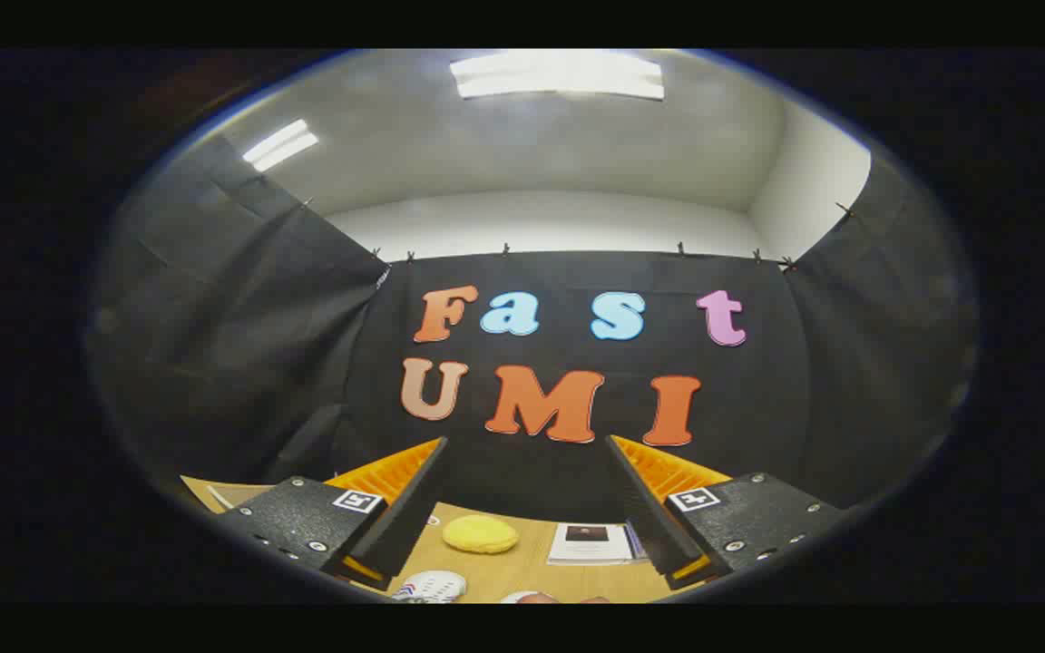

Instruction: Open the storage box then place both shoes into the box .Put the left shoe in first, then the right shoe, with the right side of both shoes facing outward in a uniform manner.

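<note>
wooden table under black-draped booth, claw spread wide above yellow sponge

This is a small test booth set up inside a plain room. Black cloth hangs on clips to make three walls. Above the cloth are white walls and long ceiling lights. A wooden counter stands in front of the cloth.
</note>
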Tool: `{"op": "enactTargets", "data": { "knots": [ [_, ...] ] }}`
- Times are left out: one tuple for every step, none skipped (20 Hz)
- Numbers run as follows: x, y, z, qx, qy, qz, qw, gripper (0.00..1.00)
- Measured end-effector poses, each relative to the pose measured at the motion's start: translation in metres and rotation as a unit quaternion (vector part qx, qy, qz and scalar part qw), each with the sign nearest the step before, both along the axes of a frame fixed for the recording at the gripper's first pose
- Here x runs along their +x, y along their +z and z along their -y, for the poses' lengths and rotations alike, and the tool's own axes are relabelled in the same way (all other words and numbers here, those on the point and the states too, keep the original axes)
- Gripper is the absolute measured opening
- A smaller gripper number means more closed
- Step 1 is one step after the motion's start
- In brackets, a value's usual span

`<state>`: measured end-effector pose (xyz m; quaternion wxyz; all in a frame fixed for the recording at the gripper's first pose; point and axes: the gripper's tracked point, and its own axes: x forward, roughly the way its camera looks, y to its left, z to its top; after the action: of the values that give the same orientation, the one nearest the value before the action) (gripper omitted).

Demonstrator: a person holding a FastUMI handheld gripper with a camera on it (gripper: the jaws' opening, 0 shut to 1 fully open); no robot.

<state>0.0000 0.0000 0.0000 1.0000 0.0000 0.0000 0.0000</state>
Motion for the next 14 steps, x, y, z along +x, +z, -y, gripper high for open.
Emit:
{"op": "enactTargets", "data": {
  "knots": [
    [0.001,0.000,0.000,0.000,0.000,0.002,1.000,0.98],
    [0.003,0.000,0.001,-0.001,-0.002,0.002,1.000,0.98],
    [0.003,-0.001,0.003,-0.001,-0.006,0.001,1.000,0.98],
    [0.003,-0.002,0.005,-0.001,-0.009,0.000,1.000,0.98],
    [0.004,-0.003,0.003,0.000,-0.009,0.000,1.000,0.98],
    [0.005,-0.003,0.002,0.000,-0.008,0.000,1.000,0.98],
    [0.006,-0.003,0.001,0.000,-0.006,-0.001,1.000,0.98],
    [0.006,-0.004,0.001,0.000,-0.006,0.000,1.000,0.98],
    [0.006,-0.003,0.001,0.000,-0.005,0.000,1.000,0.98],
    [0.005,-0.003,-0.002,0.001,-0.004,0.000,1.000,0.98],
    [0.005,-0.005,-0.002,0.002,-0.003,-0.001,1.000,0.98],
    [0.005,-0.006,-0.003,0.003,-0.001,-0.002,1.000,0.98],
    [0.005,-0.007,-0.004,0.003,-0.001,-0.003,1.000,0.98],
    [0.005,-0.008,-0.005,0.004,0.000,-0.005,1.000,0.98]
  ]
}}
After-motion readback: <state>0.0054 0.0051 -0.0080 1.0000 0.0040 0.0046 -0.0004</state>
